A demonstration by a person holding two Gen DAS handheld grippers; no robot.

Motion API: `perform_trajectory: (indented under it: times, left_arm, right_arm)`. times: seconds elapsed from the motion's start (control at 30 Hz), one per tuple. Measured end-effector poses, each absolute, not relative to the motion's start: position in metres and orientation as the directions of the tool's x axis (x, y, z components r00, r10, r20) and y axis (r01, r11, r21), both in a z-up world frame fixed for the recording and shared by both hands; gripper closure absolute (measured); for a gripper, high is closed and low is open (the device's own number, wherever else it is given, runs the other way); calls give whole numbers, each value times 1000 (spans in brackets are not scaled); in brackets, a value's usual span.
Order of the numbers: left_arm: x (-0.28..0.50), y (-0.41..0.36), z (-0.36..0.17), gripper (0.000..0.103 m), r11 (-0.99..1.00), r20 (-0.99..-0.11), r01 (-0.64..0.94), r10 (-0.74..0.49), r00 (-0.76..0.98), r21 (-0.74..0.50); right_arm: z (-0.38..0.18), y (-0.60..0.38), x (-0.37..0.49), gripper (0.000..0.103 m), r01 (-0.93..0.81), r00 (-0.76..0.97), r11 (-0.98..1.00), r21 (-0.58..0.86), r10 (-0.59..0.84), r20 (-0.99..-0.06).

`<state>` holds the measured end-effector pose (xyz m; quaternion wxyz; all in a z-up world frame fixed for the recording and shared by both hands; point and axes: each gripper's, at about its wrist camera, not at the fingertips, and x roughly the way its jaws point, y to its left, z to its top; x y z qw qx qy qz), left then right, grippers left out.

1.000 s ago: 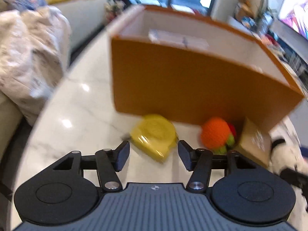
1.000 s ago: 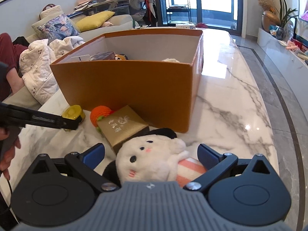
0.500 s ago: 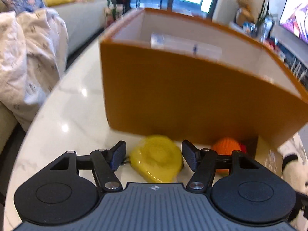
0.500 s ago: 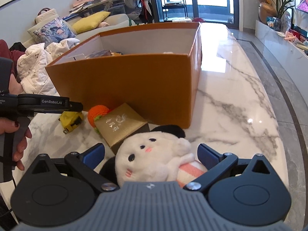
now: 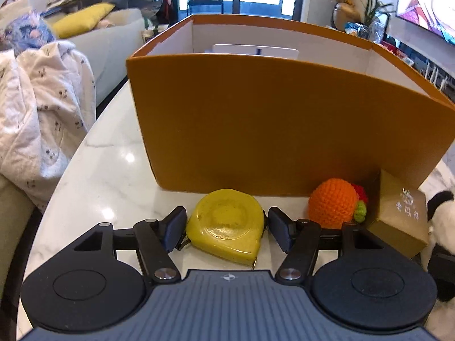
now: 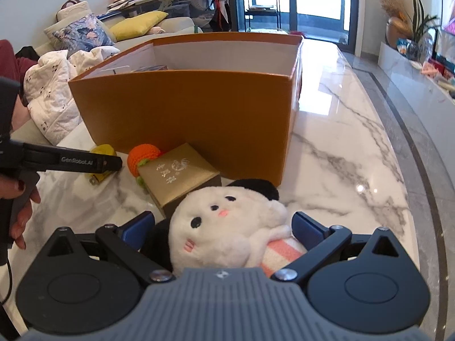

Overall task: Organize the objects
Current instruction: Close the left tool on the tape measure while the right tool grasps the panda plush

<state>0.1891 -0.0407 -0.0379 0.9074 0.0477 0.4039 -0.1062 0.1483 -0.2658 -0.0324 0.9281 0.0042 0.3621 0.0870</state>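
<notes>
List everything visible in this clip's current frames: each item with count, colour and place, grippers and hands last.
Storage box: 1, orange outside, white inside, on the marble table; some items inside, unclear.
Tape measure: 1, yellow, on the table in front of the box, between the left gripper's fingers.
Crochet ball: 1, orange with red and green bits, right of the tape measure.
Gift box: 1, gold with white print, beside the ball.
Plush toy: 1, white with black ears, between the right gripper's fingers.
Blanket: 1, white patterned, on the sofa left of the table.
Cushion: 1, yellow, on the sofa.
Left gripper: 1, black, open around the tape measure.
Right gripper: 1, black with blue pads, open around the plush.
Left hand: 1, holding the left gripper's handle.
</notes>
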Motion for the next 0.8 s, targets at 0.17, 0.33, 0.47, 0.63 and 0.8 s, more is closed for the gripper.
perform_trajectory:
  times: [0.17,0.33,0.47,0.63,0.8]
  left_arm:
    - [187,-47,-36,28,972,-741,236,-154,654,7]
    - [191,-44,-34,28,971,-746,237,-154,648,5]
    - [194,-43,-35,26,971,-742,240,-156,652,7]
    - [193,-43,-36,26,972,-738,234,-150,658,11]
    - [193,-43,-37,26,975,-732,224,-144,666,12]
  right_arm:
    - [-46,-267,141,1,-177,780,984,29,158,-606]
    - [-53,-268,143,1,-186,793,982,29,167,-586]
    - [-56,-271,145,1,-194,781,980,42,180,-598]
    - [-58,-282,149,1,-162,782,979,126,205,-589]
    - [-60,-278,145,1,-178,798,978,104,206,-566]
